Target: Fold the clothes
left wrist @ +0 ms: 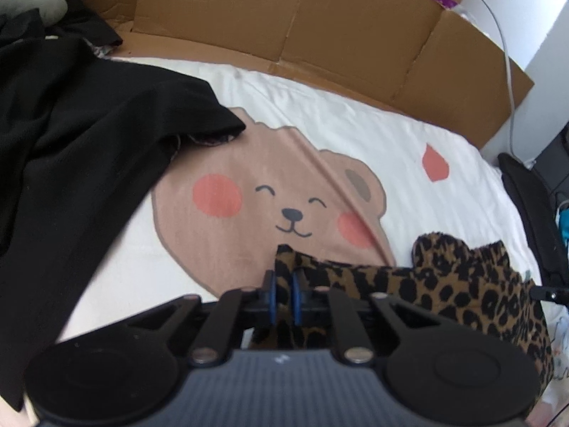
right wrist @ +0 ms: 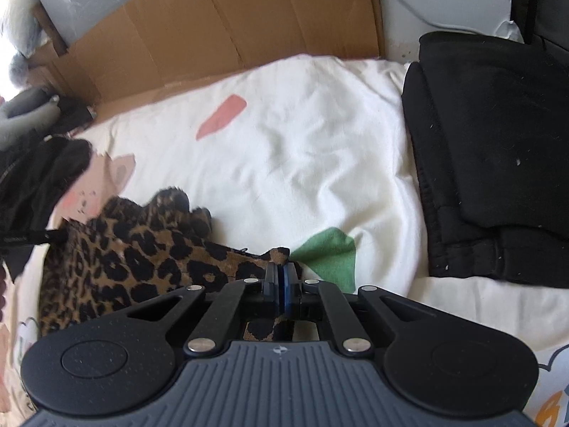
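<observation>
Lying rumpled on the bed (left wrist: 355, 135), the leopard-print garment (left wrist: 462, 284) is caught at two points along its near edge. Left hand-held gripper (left wrist: 283, 295): jaws drawn narrow with a fold of the print cloth pinched between the blue pads, a sliver of fabric showing in the gap. Right hand-held gripper (right wrist: 283, 291): jaws pressed almost flush together on another corner of the same garment (right wrist: 124, 249), with print cloth visible above and below the pads.

The cloth looks soft, light and limp, probably a fuzzy knit; it sags between the two grips and bunches rather than holding a line. It should lift with little effort but will droop and twist, so the sensible holds are at corners or along a hem, spread apart enough to draw the edge taut before folding. A thin pinch on plush fabric may slip, so a deeper bite seems safer.

Beyond the garment, the bedcover shows a bear face (left wrist: 284, 206) just past the left grip, a pink mark further off, and a green patch (right wrist: 330, 252) just beside the right grip. A loose black garment (left wrist: 89, 142) lies to the leopard piece's left, partly over the bear. To its right sits a stack of folded black clothes (right wrist: 498, 160). Cardboard (left wrist: 284, 17) stands along the far edge of the bed
</observation>
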Demonstrator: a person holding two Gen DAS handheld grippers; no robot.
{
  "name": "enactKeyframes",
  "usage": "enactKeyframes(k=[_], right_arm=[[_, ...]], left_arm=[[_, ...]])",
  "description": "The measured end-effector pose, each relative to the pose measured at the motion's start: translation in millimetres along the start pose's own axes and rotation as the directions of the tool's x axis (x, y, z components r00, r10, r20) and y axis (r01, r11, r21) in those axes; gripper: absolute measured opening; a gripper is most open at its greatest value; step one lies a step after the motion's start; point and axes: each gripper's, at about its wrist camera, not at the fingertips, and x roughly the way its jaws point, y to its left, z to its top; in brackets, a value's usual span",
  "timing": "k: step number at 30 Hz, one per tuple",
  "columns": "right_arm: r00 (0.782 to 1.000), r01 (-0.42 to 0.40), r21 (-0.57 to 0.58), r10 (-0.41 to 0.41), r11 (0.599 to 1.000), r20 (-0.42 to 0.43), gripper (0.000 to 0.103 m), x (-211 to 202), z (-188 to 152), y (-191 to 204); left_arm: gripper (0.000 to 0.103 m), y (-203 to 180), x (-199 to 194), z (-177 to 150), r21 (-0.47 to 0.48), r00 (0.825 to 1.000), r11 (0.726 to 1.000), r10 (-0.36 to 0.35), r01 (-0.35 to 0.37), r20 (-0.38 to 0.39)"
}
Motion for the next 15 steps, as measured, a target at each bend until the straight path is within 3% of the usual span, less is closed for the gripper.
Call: enactKeyframes(k=[3,5,7,11,15], right_arm=[[1.000,0.016,-0.002,-0.016,1.000,-0.014,0.005,4.8,-2.5,1.3],[0.999,0.032,-0.002,-0.032,0.999,-0.022,0.013,6.0,-3.0,1.6],[0.999,0.040,-0.013,-0.041,0.999,-0.026,0.020,7.2,-3.3,2.4],[0.997,0.055,-0.028,-0.056,0.998,-0.044,0.030,11.8,-3.1,2.7],[0.997,0.051,-0.042,-0.054,0.998,-0.057,0.030,15.5,-1.7,3.3]], left_arm=[[0.018,-3.2,-2.9,-0.3,0.023,1.000,0.999,0.022,-0.022,0.005],[0.032,-3.4,-5.0,-1.5,0.027,1.000,0.999,0.026,-0.026,0.007],[0.038,-2.5,-5.8,-3.9,0.022,1.000,0.999,0.027,-0.027,0.004],[0.040,-3.8,-3.5,-8.3,0.048,0.999,0.998,0.033,-0.033,-0.001],[0.047,-8.3,-0.1,-5.0,0.079,0.999,0.996,0.041,-0.041,0.001]])
